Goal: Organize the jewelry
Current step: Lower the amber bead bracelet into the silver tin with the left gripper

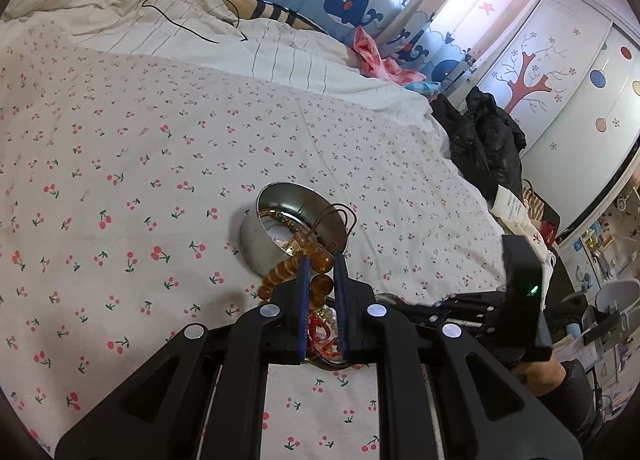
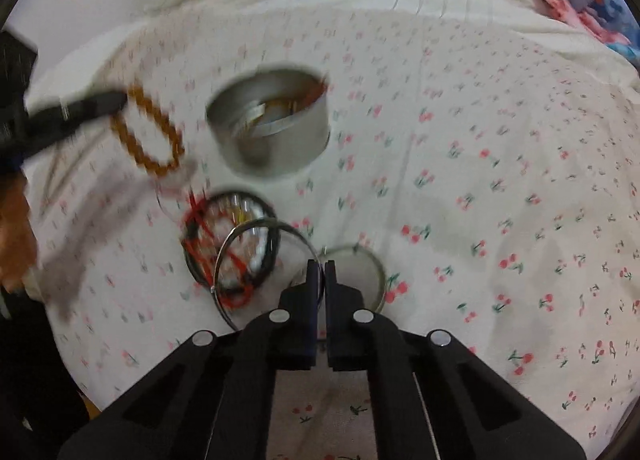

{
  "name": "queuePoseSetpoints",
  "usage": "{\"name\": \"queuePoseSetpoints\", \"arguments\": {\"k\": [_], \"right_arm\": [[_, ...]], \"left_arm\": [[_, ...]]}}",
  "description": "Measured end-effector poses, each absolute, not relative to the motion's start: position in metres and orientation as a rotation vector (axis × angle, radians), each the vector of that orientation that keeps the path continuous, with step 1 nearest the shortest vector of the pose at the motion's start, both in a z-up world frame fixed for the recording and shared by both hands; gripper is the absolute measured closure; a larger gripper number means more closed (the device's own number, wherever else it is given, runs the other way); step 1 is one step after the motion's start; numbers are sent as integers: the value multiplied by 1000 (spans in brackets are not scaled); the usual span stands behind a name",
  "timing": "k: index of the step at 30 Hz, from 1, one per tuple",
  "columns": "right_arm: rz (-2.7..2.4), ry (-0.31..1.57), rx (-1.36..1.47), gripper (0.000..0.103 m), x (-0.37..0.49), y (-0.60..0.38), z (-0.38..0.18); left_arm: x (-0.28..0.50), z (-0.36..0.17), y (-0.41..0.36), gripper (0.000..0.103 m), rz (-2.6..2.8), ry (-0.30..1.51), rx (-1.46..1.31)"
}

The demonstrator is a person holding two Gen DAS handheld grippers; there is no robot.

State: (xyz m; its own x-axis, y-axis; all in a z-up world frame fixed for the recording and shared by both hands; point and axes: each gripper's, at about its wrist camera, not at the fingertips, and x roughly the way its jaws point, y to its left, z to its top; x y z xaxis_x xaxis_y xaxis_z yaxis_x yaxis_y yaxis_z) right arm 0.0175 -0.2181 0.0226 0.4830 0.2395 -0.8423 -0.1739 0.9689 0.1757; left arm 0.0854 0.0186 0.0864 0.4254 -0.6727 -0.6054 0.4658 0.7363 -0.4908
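Observation:
My left gripper point(image 1: 320, 260) is shut on an amber bead bracelet point(image 1: 298, 266), which hangs just above the bed in front of a round metal tin point(image 1: 256, 236). The tin holds some jewelry, and a brown cord drapes over its rim. In the blurred right wrist view the same bracelet point(image 2: 148, 132) dangles from the left gripper point(image 2: 116, 100), left of the tin point(image 2: 276, 140). My right gripper point(image 2: 321, 268) is shut on a thin silver bangle point(image 2: 256, 226). The bangle leans over a pile of black bangles and red cord point(image 2: 224, 248).
Another silver bangle point(image 2: 374, 264) lies flat on the cherry-print sheet point(image 2: 480, 180), right of my right fingers. A rumpled duvet with a black cable point(image 1: 180, 8) lies at the bed's far side. Dark clothes point(image 1: 484, 148) hang off the bed's right edge.

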Motion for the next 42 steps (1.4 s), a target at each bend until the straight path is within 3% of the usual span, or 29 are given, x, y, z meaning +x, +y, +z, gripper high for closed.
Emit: {"name": "queuePoseSetpoints", "arguments": {"k": [9, 15, 18, 20, 23, 25, 28, 42], "right_arm": [[238, 889, 115, 99, 24, -212, 70], [203, 886, 61, 99, 30, -211, 67], [196, 909, 83, 99, 36, -219, 58], [198, 918, 99, 99, 40, -221, 54], [201, 915, 103, 99, 43, -218, 54], [205, 908, 111, 99, 44, -218, 56], [206, 887, 121, 99, 46, -218, 62], [60, 750, -80, 99, 67, -179, 87]], "left_arm": [[86, 110, 13, 93, -738, 811, -287], [98, 77, 5, 92, -618, 982, -70], [110, 46, 7, 75, -552, 1076, -46], [114, 39, 1, 55, -561, 1083, -63], [116, 23, -19, 42, -517, 1089, 46], [118, 6, -27, 44, -468, 1118, 101], [115, 5, -29, 93, -440, 1101, 140], [108, 103, 4, 93, -635, 896, -120]]}}
